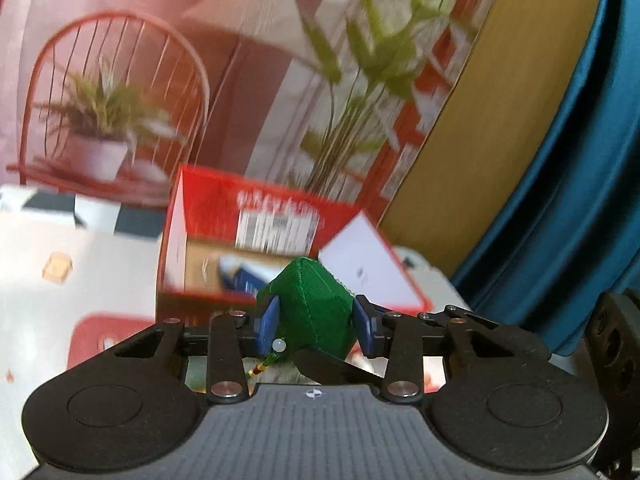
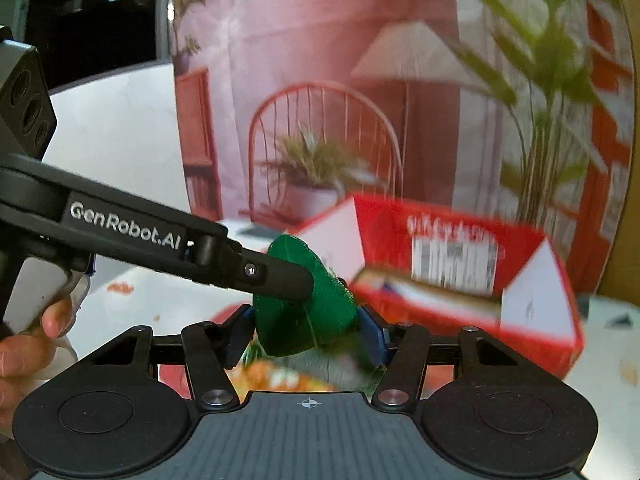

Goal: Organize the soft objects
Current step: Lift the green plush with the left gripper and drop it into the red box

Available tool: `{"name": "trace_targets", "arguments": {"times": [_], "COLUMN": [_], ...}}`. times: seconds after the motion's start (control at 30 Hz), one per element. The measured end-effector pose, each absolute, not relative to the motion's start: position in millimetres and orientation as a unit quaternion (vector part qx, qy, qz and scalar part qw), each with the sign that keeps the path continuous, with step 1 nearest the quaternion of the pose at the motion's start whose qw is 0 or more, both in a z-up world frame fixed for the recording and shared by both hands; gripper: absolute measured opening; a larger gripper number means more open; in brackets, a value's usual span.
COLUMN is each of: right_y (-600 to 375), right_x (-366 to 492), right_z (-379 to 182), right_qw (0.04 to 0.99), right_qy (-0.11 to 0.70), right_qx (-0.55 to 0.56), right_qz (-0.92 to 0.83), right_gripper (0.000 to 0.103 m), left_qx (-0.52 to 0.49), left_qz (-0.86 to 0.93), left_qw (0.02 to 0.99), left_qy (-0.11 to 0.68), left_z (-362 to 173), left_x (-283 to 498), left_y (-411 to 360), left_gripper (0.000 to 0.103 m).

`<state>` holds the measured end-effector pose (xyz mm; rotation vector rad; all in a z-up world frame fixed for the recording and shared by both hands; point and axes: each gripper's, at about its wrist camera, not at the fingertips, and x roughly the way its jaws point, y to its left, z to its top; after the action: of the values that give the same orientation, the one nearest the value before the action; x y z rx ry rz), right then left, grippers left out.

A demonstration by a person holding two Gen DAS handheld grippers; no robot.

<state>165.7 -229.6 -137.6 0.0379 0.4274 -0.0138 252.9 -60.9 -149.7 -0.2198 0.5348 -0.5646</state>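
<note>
Your left gripper (image 1: 316,326) pinches the one green cushion (image 1: 312,308) between its blue pads, before one red box (image 1: 276,216) whose label is too blurred to read. Your right gripper (image 2: 308,334) brackets the cushion (image 2: 308,312); whether it grips, you cannot tell. "GenRobot.AI" marks the left gripper's arm (image 2: 124,226).

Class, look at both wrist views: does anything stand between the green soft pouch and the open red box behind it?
Nothing visible does. The green pouch is held in the left tongs, also between the right tongs, and the open red box lies just beyond it with its flaps spread open.
</note>
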Motion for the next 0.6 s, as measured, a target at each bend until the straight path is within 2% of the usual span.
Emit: {"name": "trace_targets", "arguments": {"times": [0.37, 0.6], "right_y": [-255.1, -275.0], "right_x": [212.0, 247.8], "right_z": [-46.6, -34.1], "right_qw": [0.99, 0.992], "right_qy": [0.136, 0.115], "right_qx": [-0.022, -0.044], "right_qz": [0.001, -0.002], "right_gripper": [0.054, 0.054], "left_qx": [-0.088, -0.101], "left_qz": [-0.283, -0.287], "left_qw": [0.942, 0.937], "left_qy": [0.16, 0.174], "left_z": [-67.0, -72.5], "left_x": [277.2, 318.5], "left_y": [-73.6, -77.4], "left_gripper": [0.042, 0.042]}}
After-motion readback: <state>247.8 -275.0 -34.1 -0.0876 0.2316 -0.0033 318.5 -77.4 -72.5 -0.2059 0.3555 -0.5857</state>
